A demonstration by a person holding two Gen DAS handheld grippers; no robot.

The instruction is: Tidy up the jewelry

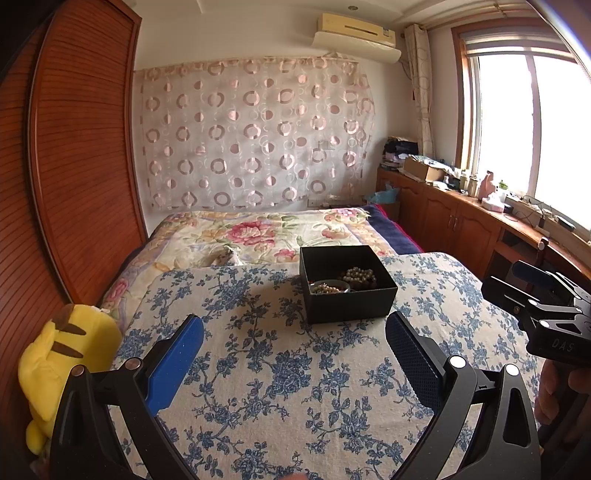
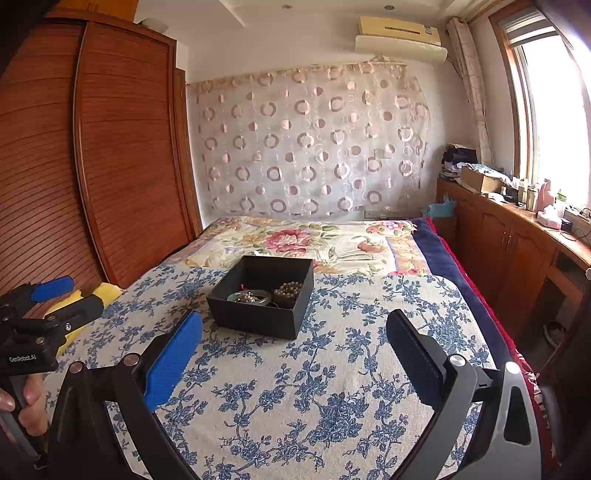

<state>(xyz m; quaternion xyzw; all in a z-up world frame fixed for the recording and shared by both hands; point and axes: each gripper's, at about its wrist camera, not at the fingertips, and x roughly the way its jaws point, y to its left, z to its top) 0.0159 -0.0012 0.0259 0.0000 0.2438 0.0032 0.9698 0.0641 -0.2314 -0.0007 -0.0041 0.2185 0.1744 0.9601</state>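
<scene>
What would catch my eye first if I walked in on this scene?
Probably the open black box in the middle of the blue-flowered cloth, with pearl beads and a pale bangle inside. Next, the two blue-padded grippers, left and right, both open and empty, and the yellow plush toy at the bed's left edge.

Only two pieces of writing can be read. In the right wrist view, white letters "GenRobot.AI" stand on a small black label on the body of the left tongs (image 2: 55, 299), at the left of the black box (image 2: 258, 317). In the left wrist view, pale raised letters "DAS" stand on the black body of the right tongs (image 1: 532, 284), at the right of the black box (image 1: 347, 306). The air conditioner (image 1: 356, 35) carries a small mark too blurred to read.
</scene>
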